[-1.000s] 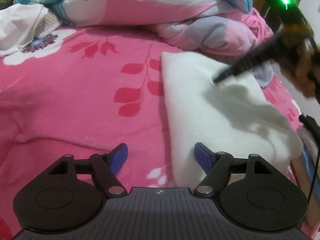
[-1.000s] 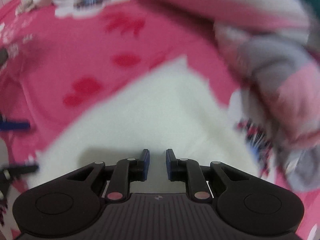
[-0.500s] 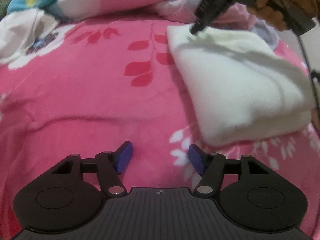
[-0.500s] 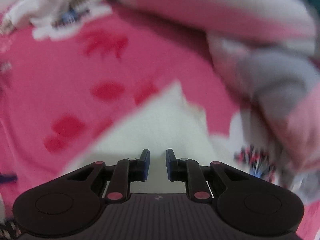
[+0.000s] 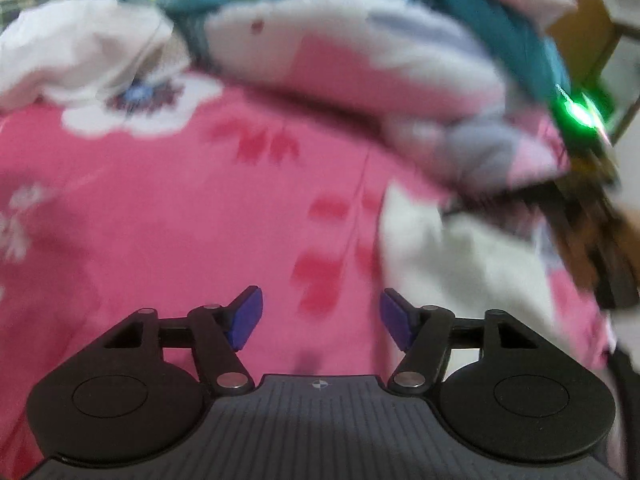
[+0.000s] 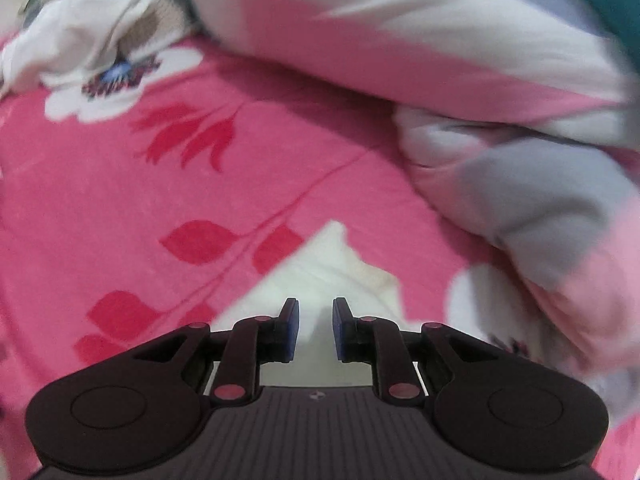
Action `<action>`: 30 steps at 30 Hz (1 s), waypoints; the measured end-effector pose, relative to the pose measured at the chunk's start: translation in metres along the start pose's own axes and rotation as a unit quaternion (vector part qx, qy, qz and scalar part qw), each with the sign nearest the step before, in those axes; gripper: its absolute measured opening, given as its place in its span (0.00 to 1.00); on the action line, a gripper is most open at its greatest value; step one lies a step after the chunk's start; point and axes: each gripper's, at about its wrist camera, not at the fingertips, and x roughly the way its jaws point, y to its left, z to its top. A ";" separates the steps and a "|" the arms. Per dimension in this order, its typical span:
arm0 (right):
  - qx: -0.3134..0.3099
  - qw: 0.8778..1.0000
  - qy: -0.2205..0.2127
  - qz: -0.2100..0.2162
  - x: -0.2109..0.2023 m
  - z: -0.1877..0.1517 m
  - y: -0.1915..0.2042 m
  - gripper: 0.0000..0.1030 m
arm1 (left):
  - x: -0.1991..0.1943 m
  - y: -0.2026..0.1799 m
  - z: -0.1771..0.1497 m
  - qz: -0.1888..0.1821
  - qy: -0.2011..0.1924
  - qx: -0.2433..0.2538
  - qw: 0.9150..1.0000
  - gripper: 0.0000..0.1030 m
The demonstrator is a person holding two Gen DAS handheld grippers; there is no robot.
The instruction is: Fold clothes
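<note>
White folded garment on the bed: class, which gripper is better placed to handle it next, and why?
Probably right. The right gripper sits directly over the white garment, jaws slightly apart. The left gripper is wide open over bare pink bedspread, garment off to its side.

One folded cream garment (image 5: 452, 264), one crumpled white garment (image 5: 76, 52), one bunched quilt (image 6: 400, 40), one pink floral bed sheet (image 5: 160, 208), and two handheld grippers: left gripper (image 5: 320, 318), right gripper (image 6: 316, 330).
</note>
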 end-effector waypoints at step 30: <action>0.091 0.989 0.113 0.025 -0.038 -0.128 -0.040 0.18 | 0.048 -0.097 -0.049 -0.121 0.052 0.224 0.966 0.33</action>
